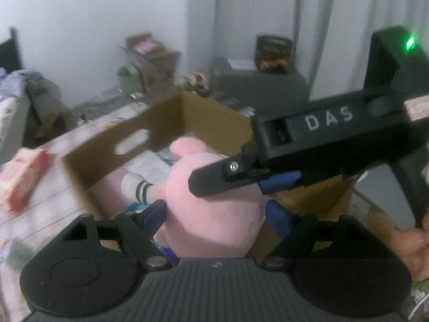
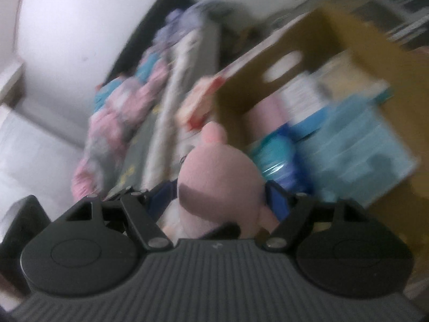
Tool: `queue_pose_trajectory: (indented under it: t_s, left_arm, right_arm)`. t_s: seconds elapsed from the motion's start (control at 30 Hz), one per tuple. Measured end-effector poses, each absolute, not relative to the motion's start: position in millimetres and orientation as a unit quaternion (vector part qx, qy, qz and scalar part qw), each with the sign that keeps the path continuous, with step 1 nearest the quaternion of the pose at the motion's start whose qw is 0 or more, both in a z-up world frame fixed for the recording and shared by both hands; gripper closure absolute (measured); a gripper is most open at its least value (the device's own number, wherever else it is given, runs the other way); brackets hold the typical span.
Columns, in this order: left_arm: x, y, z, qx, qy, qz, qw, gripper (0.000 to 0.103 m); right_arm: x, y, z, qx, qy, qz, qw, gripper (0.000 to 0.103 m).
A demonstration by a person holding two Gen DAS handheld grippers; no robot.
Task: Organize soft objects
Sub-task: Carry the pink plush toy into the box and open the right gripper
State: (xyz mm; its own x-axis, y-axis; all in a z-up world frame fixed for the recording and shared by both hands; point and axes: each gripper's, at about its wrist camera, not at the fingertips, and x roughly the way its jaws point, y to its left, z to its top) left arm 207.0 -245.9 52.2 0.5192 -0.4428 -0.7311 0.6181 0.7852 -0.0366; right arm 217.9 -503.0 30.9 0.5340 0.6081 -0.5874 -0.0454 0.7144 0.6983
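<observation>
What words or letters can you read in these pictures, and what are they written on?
"DAS": white letters on the black body of the right gripper, seen from the left wrist.
Pink label at the right edge of that gripper's body: too blurred to read.
Pink packet on the bed: print too blurred to read.
Things inside the cardboard box: too blurred to read.

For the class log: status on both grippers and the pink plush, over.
Left gripper and right gripper both clamped on pink plush toy. Cardboard box just ahead, already part full. Path clear.
</observation>
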Motion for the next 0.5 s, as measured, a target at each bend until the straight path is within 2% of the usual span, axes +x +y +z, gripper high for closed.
queue_pose_trajectory:
  t_s: [0.17, 0.2, 0.3, 0.4, 0.5]
  left_arm:
    - [257, -290, 12, 0.132, 0.418, -0.318, 0.841, 0.023]
    - [265, -297, 3, 0.134, 0.426, -0.32, 0.836, 0.026]
    - [281, -312, -21, 0.154, 0.441, -0.315, 0.826, 0.027]
    - [288, -313, -36, 0.163, 0.459, -0.31, 0.816, 0.028]
    - [295, -308, -39, 0.155, 0.467, -0.311, 0.813, 0.028]
  right_arm:
    - [252, -552, 8, 0.324, 0.443, 0.15, 0.823, 0.026]
    - [258, -556, 4, 0.319, 0.444, 0.142, 0.825, 0.027]
    - [270, -560, -3, 0.274, 0.442, 0.119, 0.846, 0.027]
    - [278, -556, -7, 0.228, 0.437, 0.102, 0.864, 0.027]
    - [278, -564, -10, 0.229, 0.439, 0.096, 0.864, 0.027]
